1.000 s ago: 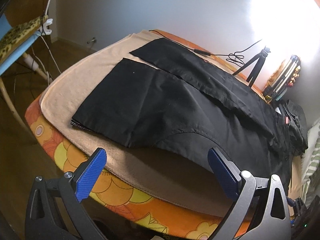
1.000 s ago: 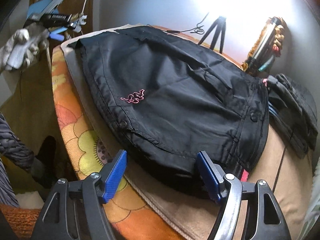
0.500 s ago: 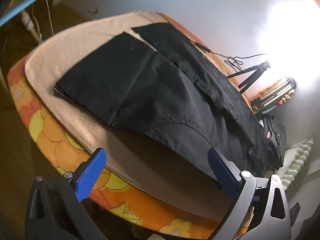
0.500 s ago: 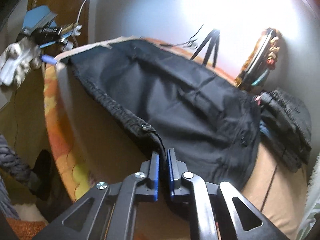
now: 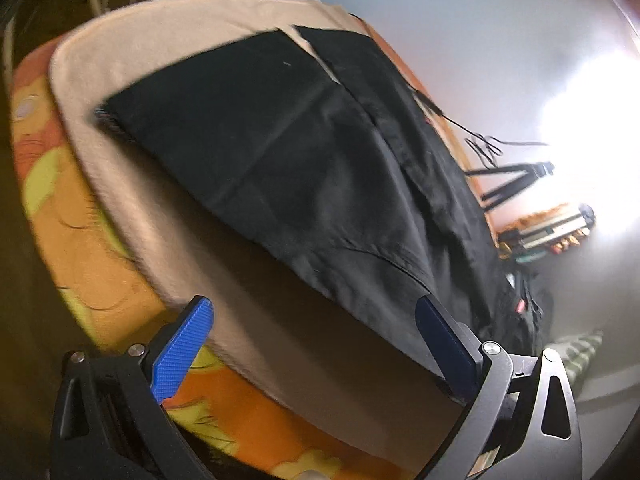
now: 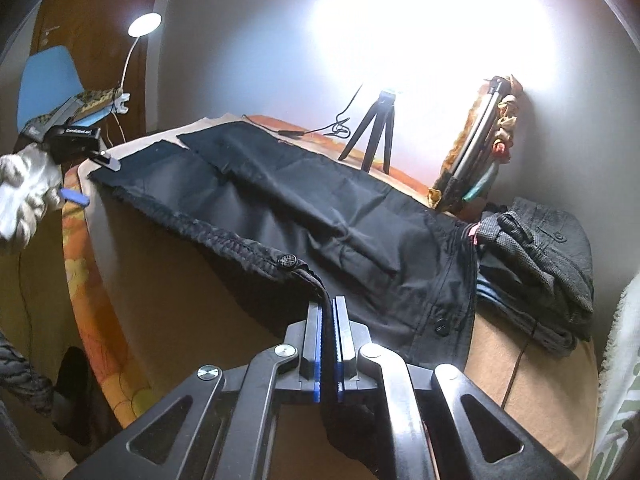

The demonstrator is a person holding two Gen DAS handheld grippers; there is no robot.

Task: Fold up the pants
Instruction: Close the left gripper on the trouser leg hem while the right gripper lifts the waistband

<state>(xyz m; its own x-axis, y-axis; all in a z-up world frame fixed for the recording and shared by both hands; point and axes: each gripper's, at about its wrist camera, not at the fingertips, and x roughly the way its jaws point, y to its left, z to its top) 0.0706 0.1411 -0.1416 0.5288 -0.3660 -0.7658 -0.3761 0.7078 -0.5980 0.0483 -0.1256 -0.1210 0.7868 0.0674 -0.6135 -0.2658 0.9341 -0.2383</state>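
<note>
Black pants (image 5: pixel 304 168) lie spread on a beige blanket (image 5: pixel 168 60), legs pointing to the far end. In the right wrist view my right gripper (image 6: pixel 329 308) is shut on the waistband corner of the pants (image 6: pixel 320 208), lifting that edge off the blanket beside a snap button (image 6: pixel 287 261). My left gripper (image 5: pixel 312 344) is open, its blue pads (image 5: pixel 182 350) low over the blanket's near edge, close to the pants' side seam. From the right wrist view the left gripper (image 6: pixel 80 184) shows at the far left, held by a gloved hand (image 6: pixel 24 196).
A floral orange mattress (image 5: pixel 92 264) lies under the blanket. A stack of folded dark clothes (image 6: pixel 536 264) sits at the right end. A small tripod (image 6: pixel 374 132) with a cable, a bright lamp and a bundle of rods (image 6: pixel 476 148) stand along the wall.
My right gripper closed on the waistband and raised it, peeling the near half of the pants up. The left gripper rolled and sank toward the blanket edge, still open.
</note>
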